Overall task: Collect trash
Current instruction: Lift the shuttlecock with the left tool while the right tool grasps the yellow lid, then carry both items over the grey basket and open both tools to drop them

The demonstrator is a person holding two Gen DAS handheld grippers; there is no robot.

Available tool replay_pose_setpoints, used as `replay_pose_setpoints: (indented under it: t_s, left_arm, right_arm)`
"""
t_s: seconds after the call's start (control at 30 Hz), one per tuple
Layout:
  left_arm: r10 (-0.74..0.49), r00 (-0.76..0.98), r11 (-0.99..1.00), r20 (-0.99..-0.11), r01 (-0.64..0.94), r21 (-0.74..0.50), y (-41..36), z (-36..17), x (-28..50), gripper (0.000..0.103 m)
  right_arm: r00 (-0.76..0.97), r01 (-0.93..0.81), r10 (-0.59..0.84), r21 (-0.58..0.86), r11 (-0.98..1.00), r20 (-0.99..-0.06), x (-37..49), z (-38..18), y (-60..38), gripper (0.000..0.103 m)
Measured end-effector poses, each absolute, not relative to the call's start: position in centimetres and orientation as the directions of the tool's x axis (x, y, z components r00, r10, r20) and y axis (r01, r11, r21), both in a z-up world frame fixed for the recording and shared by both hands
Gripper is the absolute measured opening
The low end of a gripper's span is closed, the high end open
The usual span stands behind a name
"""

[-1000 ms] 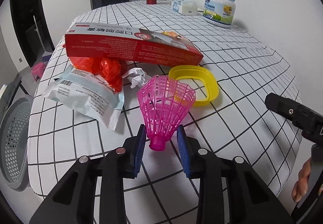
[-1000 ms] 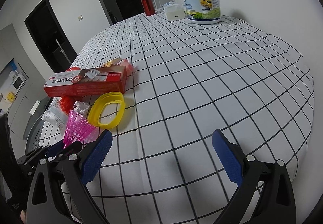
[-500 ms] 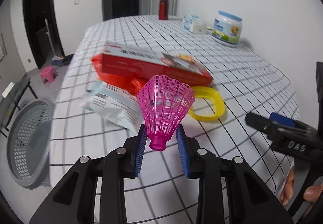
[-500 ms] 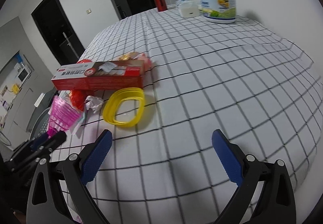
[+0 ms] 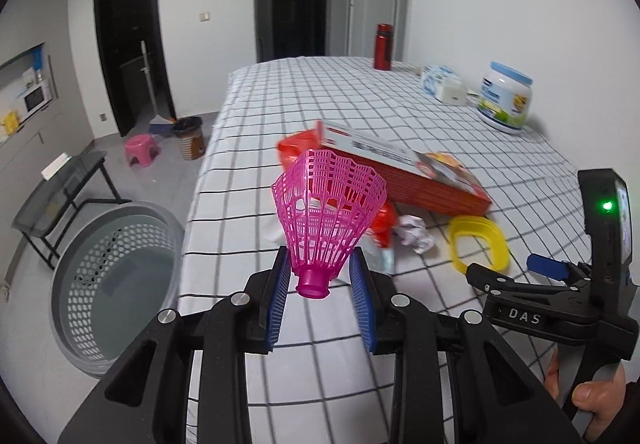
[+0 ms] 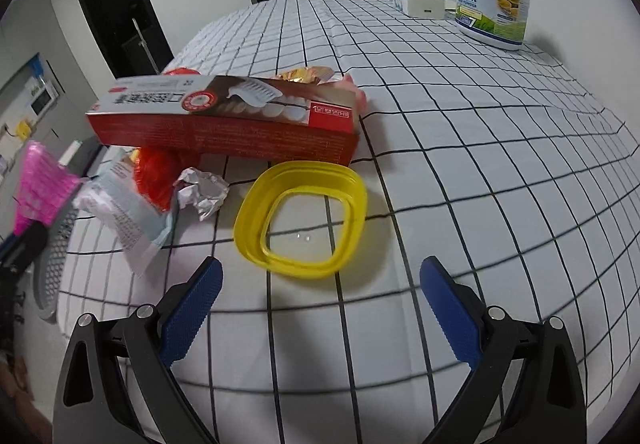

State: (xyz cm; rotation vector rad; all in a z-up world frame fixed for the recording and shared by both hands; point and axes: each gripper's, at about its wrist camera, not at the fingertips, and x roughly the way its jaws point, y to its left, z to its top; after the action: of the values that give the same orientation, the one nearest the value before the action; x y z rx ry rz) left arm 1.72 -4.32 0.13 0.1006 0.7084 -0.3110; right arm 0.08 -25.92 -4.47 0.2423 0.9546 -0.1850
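Above the table point(image 5: 400, 116) edge, the left gripper point(image 5: 320, 286) pinches a pink shuttlecock point(image 5: 328, 212) by its base, skirt up, clear of the cloth; a grey basket point(image 5: 108, 276) stands on the floor to its left. The right gripper point(image 6: 320, 300), jaws wide and empty, hovers near the yellow lid point(image 6: 300, 220), beside crumpled paper point(image 6: 202, 192) and a red box point(image 6: 224, 120).

Both grippers are matte black plastic with silver screws and ribbed blue finger pads point(image 5: 280, 298). The right gripper point(image 6: 320, 308) bears white "DAS" lettering and a green indicator light; bare fingers point(image 5: 596, 406) grasp its handle.
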Motion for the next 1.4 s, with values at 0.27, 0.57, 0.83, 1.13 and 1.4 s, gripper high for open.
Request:
replay_pose_setpoints:
  t_s: [0.27,0.57,0.83,1.13,1.4]
  left_arm:
    - [-0.226,0.722,0.962,-0.654,0.271,-0.033,-2.4,-0.3,2.3,0.03]
    - [-0.215,0.718,0.968,-0.662,0.246,-0.047,-1.4,-0.6,2.5,0.03]
    - [-0.207,0.725,0.971,-0.657,0.232,-0.05,-0.8,-0.5,2.2,0.03]
    - [-0.152,0.739,0.985,-0.656,0.169,-0.038,1.8,-0.6,2.1,0.03]
    - [-0.025,0.747,1.0,-0.664,0.028,-0.005,6.5,-1.5,3.3,0.03]
  right_arm:
    - [0.51,0.274,-0.142,0.004,0.962,-0.848,3.1,-5.3,-24.7,0.094]
    - [0.539,0.273,-0.133,0.023,0.962,-0.832,3.3,-5.2,-24.8,0.07]
    - [0.566,0.264,-0.072,0.098,0.96,-0.822,1.2,-4.5,-25.5,0.07]
    - [0.645,0.149,0.019,0.15,0.977,-0.764,-1.0,-0.7,-21.8,0.07]
    - [0.661,-0.073,0.173,0.166,0.983,-0.73,1.6,1.3,-14.6,0.07]
